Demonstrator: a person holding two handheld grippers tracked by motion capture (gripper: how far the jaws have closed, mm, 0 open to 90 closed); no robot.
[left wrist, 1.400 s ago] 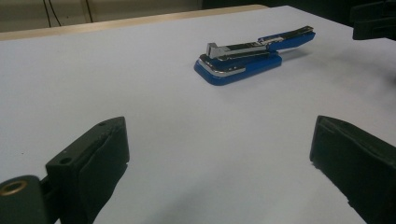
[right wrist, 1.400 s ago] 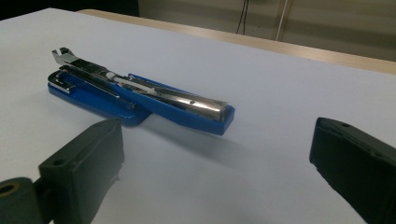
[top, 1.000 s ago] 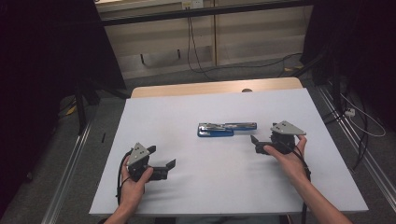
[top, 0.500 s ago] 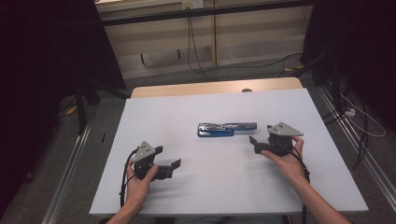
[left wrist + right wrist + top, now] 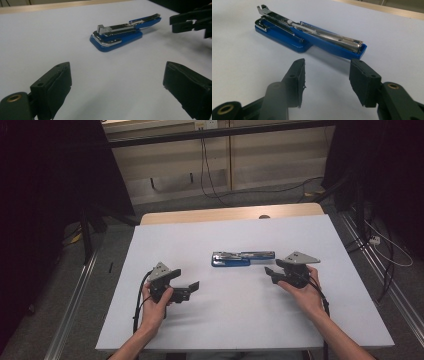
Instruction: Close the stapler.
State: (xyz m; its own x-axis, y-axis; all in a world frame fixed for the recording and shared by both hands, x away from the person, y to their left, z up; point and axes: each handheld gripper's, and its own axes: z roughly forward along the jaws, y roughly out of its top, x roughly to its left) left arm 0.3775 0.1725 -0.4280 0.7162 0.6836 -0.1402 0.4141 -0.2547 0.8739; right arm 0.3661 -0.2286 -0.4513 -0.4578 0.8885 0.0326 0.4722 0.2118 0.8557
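The right gripper (image 5: 274,272) sits at the right of centre in the high view, its jaws apart with nothing between them; they have just been closing, and they now stand about half narrowed. In the right gripper view the two black pads (image 5: 298,77) rise from the bottom edge and point up the frame at the near end of the blue stapler (image 5: 312,37), close to it but not touching. The left gripper (image 5: 192,289) is at the lower left of the high view, well apart from the stapler, its jaws spread wide and empty; in the left gripper view the stapler (image 5: 122,31) lies in the upper middle of the frame, well beyond the pads.

The stapler (image 5: 242,258) lies flat on the white counter (image 5: 230,320), in the middle of the high view, lengthwise across the frame. It appears to be swung open, so that the chrome magazine and the blue base stretch out in one long line.

It is probably moderately heavy for its size, since metal runs its whole length, and stiff in each half. The hinge in the middle is the weak point: lifted by one end, the other half may swing or droop. The chrome top looks slippery; the blue plastic sides should give the pads better purchase. A hold across the narrow width, close to the hinge, seems safest.
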